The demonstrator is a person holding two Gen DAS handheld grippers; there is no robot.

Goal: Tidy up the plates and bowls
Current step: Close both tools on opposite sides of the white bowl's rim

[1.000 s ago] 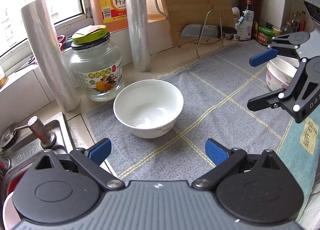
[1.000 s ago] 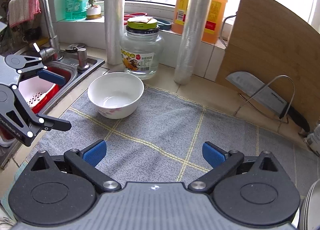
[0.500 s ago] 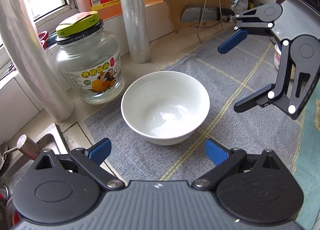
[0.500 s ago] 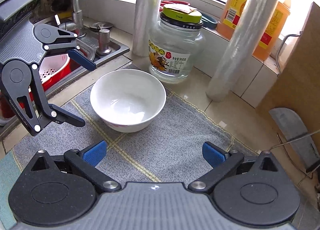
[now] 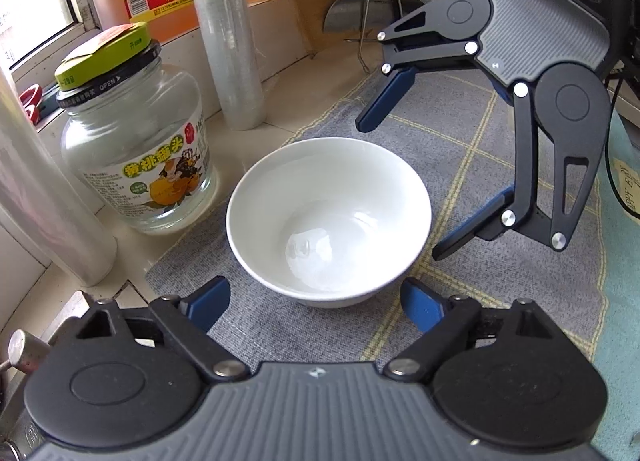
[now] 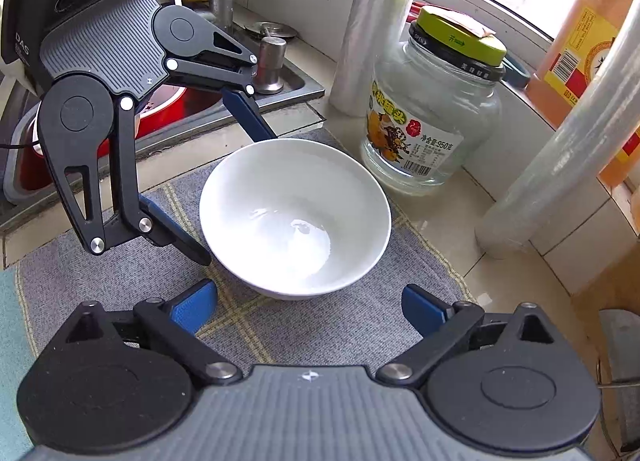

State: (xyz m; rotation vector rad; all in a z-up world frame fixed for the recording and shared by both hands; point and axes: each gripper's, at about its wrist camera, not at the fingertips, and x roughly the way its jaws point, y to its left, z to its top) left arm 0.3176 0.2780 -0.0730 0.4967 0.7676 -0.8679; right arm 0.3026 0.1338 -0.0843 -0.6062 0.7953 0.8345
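- Two grippers are flanking one white bowl [image 5: 328,221], which is sitting empty and upright on the grey checked mat [image 5: 460,165], near that mat's sink-side corner.
- Left gripper [image 5: 316,301] is hovering with jaws spread wide, clasping nothing.
- Right gripper [image 6: 310,303] is likewise gaping, its fingers just beside the bowl's rim without touching.
- Just off the mat's edge, a glass jar [image 5: 136,141] is standing close by.
- Judging from this, organizing is barely beginning: the bowl is not yet lifted, and stacking or placing remains.
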